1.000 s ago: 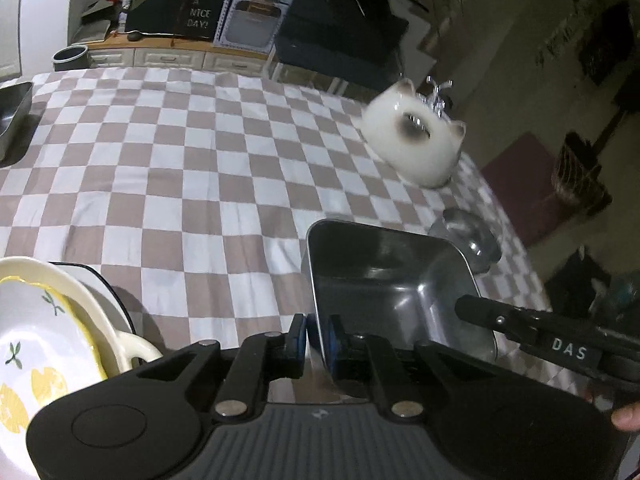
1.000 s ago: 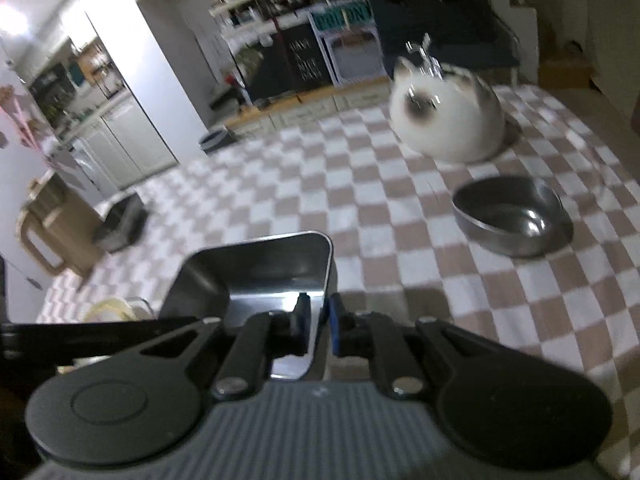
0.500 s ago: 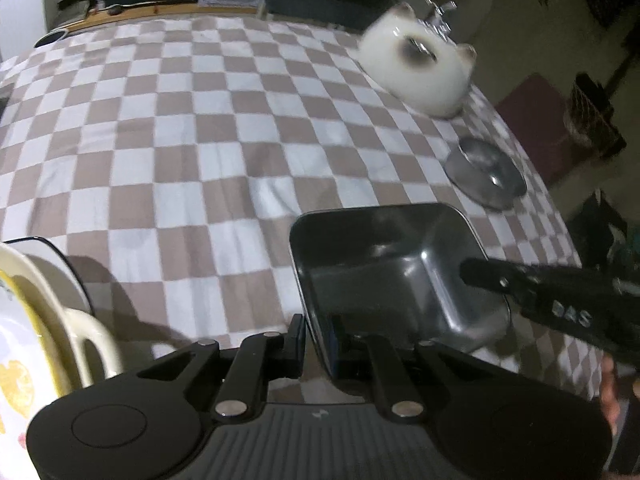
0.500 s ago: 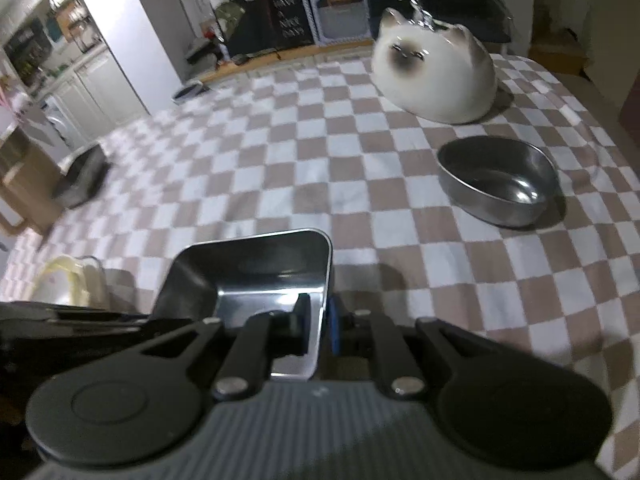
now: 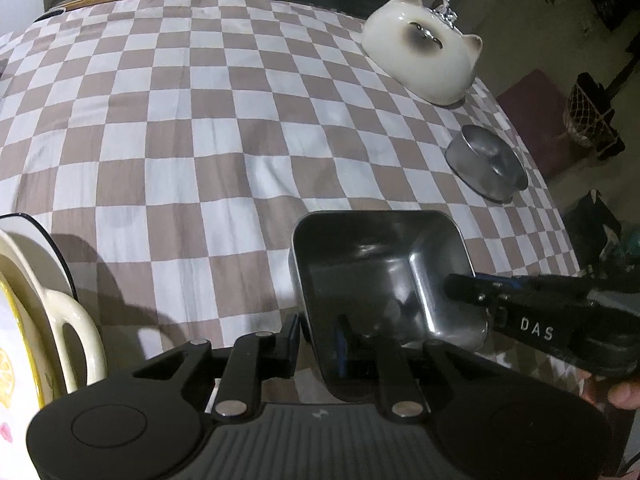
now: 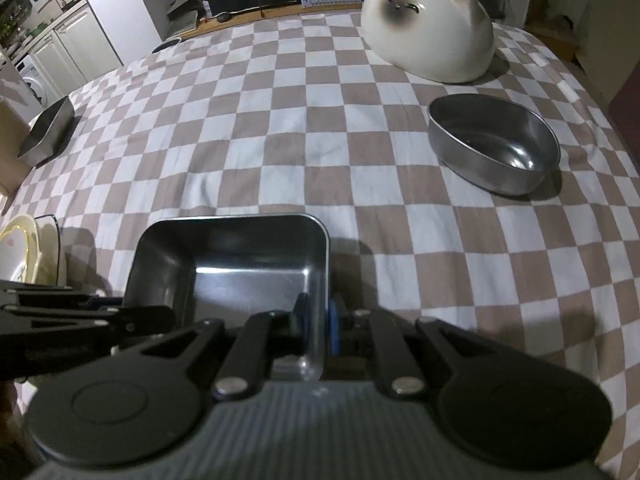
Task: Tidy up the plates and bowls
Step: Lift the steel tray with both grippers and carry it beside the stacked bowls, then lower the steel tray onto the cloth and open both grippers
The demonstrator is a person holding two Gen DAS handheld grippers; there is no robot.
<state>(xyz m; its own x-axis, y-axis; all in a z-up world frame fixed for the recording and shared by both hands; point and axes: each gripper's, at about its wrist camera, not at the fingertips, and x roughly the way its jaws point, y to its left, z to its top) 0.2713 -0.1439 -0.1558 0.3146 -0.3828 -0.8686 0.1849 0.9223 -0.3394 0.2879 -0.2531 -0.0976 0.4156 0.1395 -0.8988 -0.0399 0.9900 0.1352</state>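
1. The desk (image 5: pixel 224 128) is the biggest thing. A cloth with brown and white squares covers it.
2. A big white cat-shaped dish (image 6: pixel 428 36) lies upside down at the far side of the desk.
3. A square metal tray (image 6: pixel 240 268) sits on the cloth near the front. Both grippers are at this tray, one on each side.
4. The right gripper (image 6: pixel 318 320) is closed tight on the right wall of the tray. One of its fingers (image 6: pixel 301 316) is inside the tray and the other is outside.
5. The left gripper (image 5: pixel 318 336) is at the left wall of the tray. Its jaws are opening. The wall stands between them, and there is a gap on each side of it.
6. A round metal bowl (image 6: pixel 494 142) sits by itself on the right, between the tray and the cat dish. It is well apart from the tray.
7. A stack of plates (image 5: pixel 28 312) sits on the left edge of the desk. The top one is cream with yellow lemons and a loop handle.
8. A small metal box (image 6: pixel 50 130) sits far off at the left edge of the desk.
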